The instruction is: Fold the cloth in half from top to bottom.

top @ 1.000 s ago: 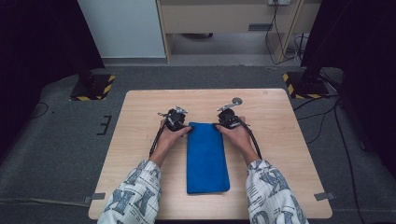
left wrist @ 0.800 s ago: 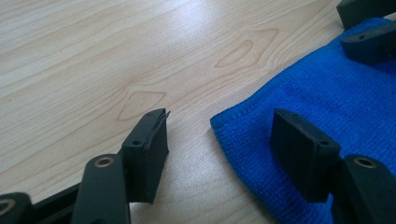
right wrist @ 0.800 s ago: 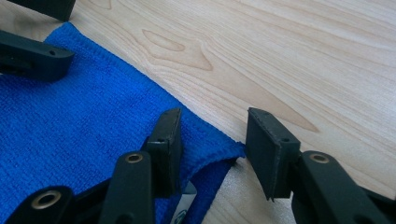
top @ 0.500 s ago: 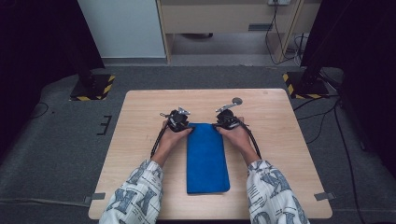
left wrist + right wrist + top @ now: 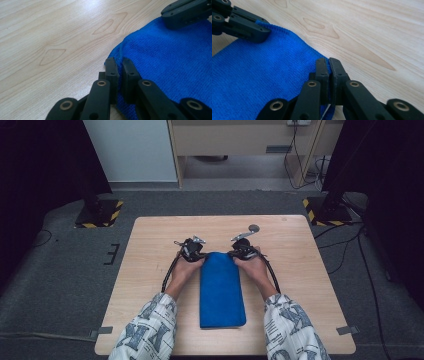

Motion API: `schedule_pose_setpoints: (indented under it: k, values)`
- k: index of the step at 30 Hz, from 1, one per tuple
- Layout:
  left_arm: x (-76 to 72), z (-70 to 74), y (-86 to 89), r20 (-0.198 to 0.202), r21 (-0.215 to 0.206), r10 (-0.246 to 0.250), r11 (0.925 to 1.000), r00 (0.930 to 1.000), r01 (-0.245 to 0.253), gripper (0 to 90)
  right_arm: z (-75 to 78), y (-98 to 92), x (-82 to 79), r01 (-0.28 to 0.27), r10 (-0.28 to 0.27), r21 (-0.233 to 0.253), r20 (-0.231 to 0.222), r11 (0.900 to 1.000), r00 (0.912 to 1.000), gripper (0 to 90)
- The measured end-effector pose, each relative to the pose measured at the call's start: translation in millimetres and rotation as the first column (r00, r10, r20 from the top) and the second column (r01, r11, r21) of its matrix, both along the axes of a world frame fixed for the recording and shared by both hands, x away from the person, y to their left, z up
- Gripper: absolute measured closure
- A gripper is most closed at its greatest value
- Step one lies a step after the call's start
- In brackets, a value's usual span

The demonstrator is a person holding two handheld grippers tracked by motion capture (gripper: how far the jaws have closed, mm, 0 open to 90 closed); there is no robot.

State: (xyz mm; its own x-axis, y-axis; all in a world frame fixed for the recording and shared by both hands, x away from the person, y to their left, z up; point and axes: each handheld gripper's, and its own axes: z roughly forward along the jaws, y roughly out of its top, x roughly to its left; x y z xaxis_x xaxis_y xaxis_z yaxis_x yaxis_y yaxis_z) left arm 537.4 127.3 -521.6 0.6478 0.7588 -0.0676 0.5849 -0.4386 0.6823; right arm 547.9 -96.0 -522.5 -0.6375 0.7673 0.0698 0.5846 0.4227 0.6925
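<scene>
On the table (image 5: 150, 270) there's just one blue towel (image 5: 221, 290), folded long. Two tools: the left tool (image 5: 119, 62) and right tool (image 5: 328, 61) each pinch a far corner.

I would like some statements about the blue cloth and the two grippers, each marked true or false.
1. The blue cloth lies folded into a long strip on the wooden table. True.
2. The left gripper is wide open above bare wood. False: its jaws are shut on the cloth's edge.
3. The right gripper pinches the cloth's edge. True.
4. Both grippers hold the cloth's near end. False: they hold the far end.
</scene>
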Motion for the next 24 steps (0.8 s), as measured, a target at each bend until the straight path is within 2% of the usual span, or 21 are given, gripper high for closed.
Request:
schedule_pose_setpoints:
  k: [3, 10, 24]
  values:
    - [-0.3, 3.8, -0.4, 0.014, -0.026, 0.008, 0.9996, 0.9999, -0.007, 85.6, 4.2, -4.0, -2.3, 0.002, -0.002, 0.020, 0.004, 1.000, 1.0000, 86.9]
    - [-3.9, 13.0, -2.9, 0.034, -0.024, 0.007, 0.9997, 0.9994, -0.006, 85.8, 14.4, -10.6, -4.5, 0.008, -0.009, 0.053, 0.026, 0.999, 0.9996, 87.0]
    - [-19.6, 56.8, -7.8, 0.118, -0.029, -0.010, 0.9995, 0.9930, 0.013, 85.7, 45.1, -19.5, -26.7, -0.003, -0.006, 0.089, 0.101, 0.996, 0.9948, 87.0]
